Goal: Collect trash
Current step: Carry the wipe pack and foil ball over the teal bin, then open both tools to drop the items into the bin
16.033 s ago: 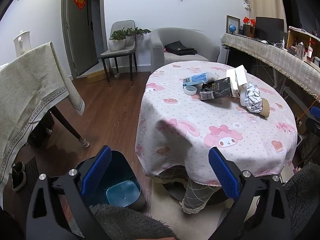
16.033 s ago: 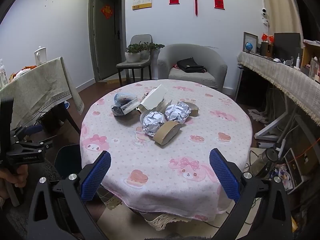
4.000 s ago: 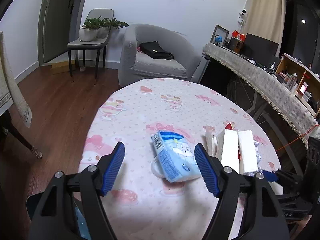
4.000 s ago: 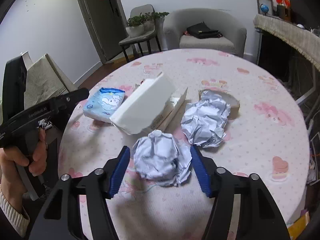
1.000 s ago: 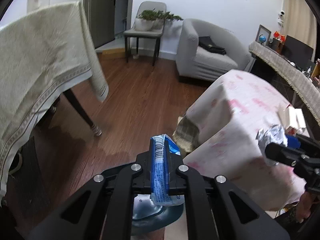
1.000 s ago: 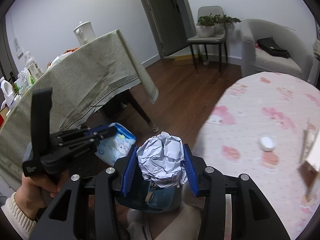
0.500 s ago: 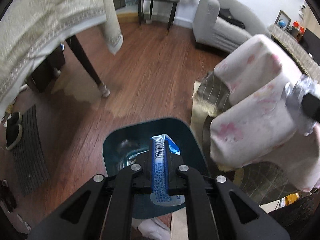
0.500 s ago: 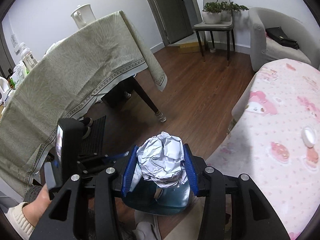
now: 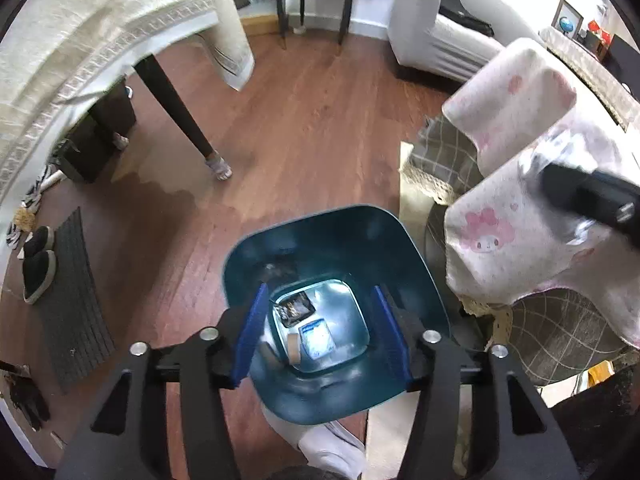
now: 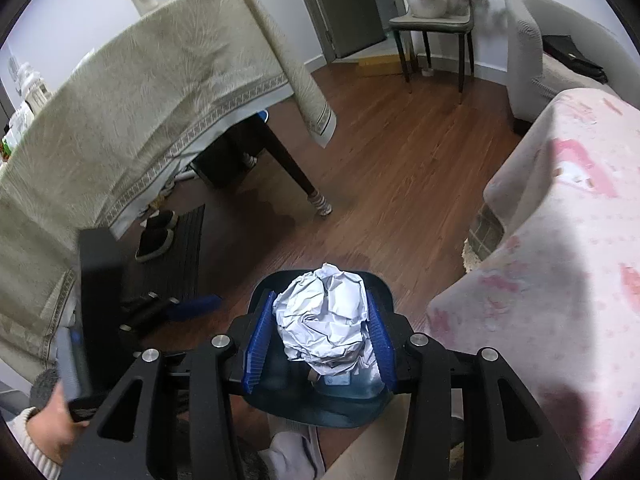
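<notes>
A dark teal trash bin [image 9: 416, 280] stands on the wood floor beside the round table. My left gripper [image 9: 320, 320] is open and empty right above the bin's mouth. The blue snack packet [image 9: 318, 338] lies on the bin's bottom next to a dark wrapper [image 9: 294, 307]. My right gripper [image 10: 320, 332] is shut on a crumpled foil ball [image 10: 326, 312] and holds it above the bin [image 10: 320, 408]. The right gripper also shows blurred at the right of the left wrist view [image 9: 584, 196].
The round table with the pink cartoon cloth [image 9: 520, 168] hangs close on the right of the bin. A table with a beige cloth [image 10: 120, 100] and a dark leg [image 9: 176, 112] stands left. Slippers on a mat [image 9: 38, 268] lie on the floor.
My left gripper has opened and the blue packet has dropped into the bin. My right gripper has carried the foil ball over the bin.
</notes>
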